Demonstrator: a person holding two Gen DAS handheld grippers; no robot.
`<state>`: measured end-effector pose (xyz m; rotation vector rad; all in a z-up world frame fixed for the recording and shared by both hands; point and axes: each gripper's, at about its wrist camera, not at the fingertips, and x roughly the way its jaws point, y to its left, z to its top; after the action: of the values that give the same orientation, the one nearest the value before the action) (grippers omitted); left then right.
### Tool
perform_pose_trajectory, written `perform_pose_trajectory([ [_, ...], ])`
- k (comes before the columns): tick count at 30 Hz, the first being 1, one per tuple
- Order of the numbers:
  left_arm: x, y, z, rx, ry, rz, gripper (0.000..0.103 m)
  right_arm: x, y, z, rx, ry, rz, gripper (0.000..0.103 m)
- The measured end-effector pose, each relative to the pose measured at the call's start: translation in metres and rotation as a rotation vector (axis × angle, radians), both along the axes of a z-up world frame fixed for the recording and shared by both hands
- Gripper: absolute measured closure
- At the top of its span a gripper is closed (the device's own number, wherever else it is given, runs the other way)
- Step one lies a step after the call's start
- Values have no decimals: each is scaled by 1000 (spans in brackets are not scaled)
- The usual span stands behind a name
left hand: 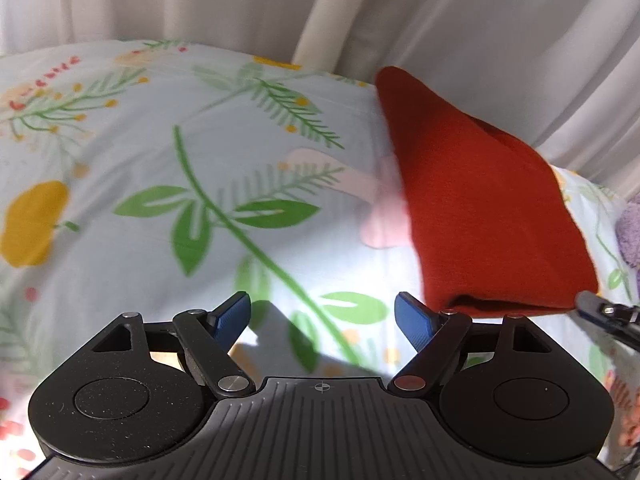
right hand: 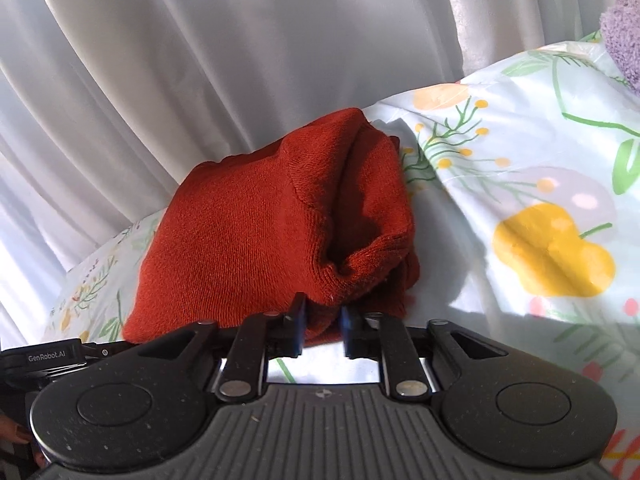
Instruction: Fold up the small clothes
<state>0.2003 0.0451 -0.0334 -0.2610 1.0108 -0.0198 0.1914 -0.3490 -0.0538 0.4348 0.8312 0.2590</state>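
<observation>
White curtains (right hand: 160,60) hang in folds behind a bed spread with a pale blue floral sheet (left hand: 160,160), printed with green leaves and yellow fruit. On that sheet, close to its far edge below the curtains, lies the garment being folded: a rust-red knitted garment (right hand: 256,232), already doubled into a thick, roughly rectangular bundle with layered edges showing at its near end. Beyond the red garment, towards the sheet's right-hand side, a bit of fluffy lilac fabric (right hand: 624,28) peeks in at the frame edge. The right gripper (right hand: 322,334) sits low at the near end of the red garment, level with the sheet and pointing towards the curtains, its blue pads clenched on a bunched fold of the knit. The left gripper (left hand: 322,318) hovers over bare sheet to the left of the red garment, tilted slightly down, with its jaws spread wide and nothing between them; the tip of the right gripper shows at the garment's near corner in that view. The fold looks nearly finished, judging by the compact bundle. A sensible next move would call for laying the pinched edge flat and letting go without dragging the layers apart, with the free left gripper able to steady or smooth the bundle.
</observation>
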Motion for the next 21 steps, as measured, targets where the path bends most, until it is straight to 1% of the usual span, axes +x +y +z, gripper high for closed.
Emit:
perform_pose_trajectory([
  [1, 0, 12, 2, 0, 0, 24, 19, -3, -8, 2, 4, 5, -5, 63],
  [2, 1, 24, 4, -36, -6, 49, 19, -6, -17, 5, 6, 7, -20, 57],
  [3, 4, 35, 5, -103, -16, 64, 19, -8, -29, 7, 23, 4, -40, 47],
  [4, 10, 44, 6, -184, -23, 69, 19, -9, -43, 7, 68, 3, -59, 45],
  [6, 25, 48, 6, -340, -28, 62, 19, -1, -71, 4, 220, 33, -105, 45],
  [7, 35, 46, 5, -411, -35, 41, 19, 6, -82, 1, 297, 56, -135, 45],
  [8, 46, 41, 2, -471, -40, 11, 18, 15, -91, -3, 365, 72, -152, 45],
  [9, 57, 35, -1, -509, -37, -10, 18, 25, -96, -5, 416, 84, -159, 45],
  [11, 78, 21, -7, -545, -25, -39, 18, 49, -99, -10, 454, 108, -144, 45],
  [13, 98, 8, -14, -577, -16, -61, 19, 71, -95, -14, 452, 135, -117, 45],
  [16, 119, 0, -26, -635, 9, -90, 19, 99, -90, -24, 456, 193, -82, 45],
  [19, 134, -10, -35, -631, 33, -107, 20, 117, -89, -35, 476, 234, -66, 45],
  [21, 141, -14, -39, -642, 45, -115, 21, 125, -88, -40, 519, 240, -56, 45],
])
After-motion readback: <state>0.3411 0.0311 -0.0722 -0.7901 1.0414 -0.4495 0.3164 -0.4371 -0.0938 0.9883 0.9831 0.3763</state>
